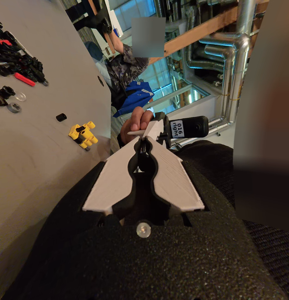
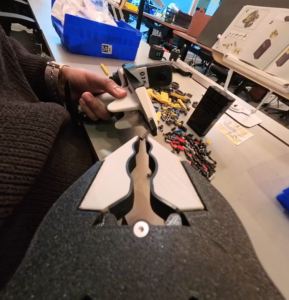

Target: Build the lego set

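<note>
The left gripper [image 1: 143,138] and the right gripper [image 2: 143,138] are meeting tip to tip above the edge of the grey table [image 2: 237,203], both pinching one small dark pin [image 2: 144,135]. In the right wrist view the pin is running from the right gripper's nearly closed white fingers [image 2: 117,164] up into the tip of the left gripper, which a hand [image 2: 92,90] is gripping by its white handle. In the left wrist view the same dark pin [image 1: 143,148] is sitting between the clenched white fingers [image 1: 169,175], with the right gripper's tip touching it from beyond and another hand [image 1: 134,123] squeezing that tool's trigger.

Taking the black perforated block [image 2: 208,112] as landmark: it is standing tilted on the table beyond the meeting grippers. Just in front of it a pile of black and red pins [image 2: 192,152] is lying, and beside it, towards the left gripper, a heap of yellow and grey building pieces [image 2: 171,103] is spreading. Behind the block an instruction booklet [image 2: 260,40] is resting open on a white stand. Farther beyond the heap a blue bin [image 2: 98,42] is holding clear plastic bags.

In the left wrist view a small yellow assembly with black pins [image 1: 83,134] is lying on the table just beside the gripper tips, a black bushing [image 1: 61,117] near it.
</note>
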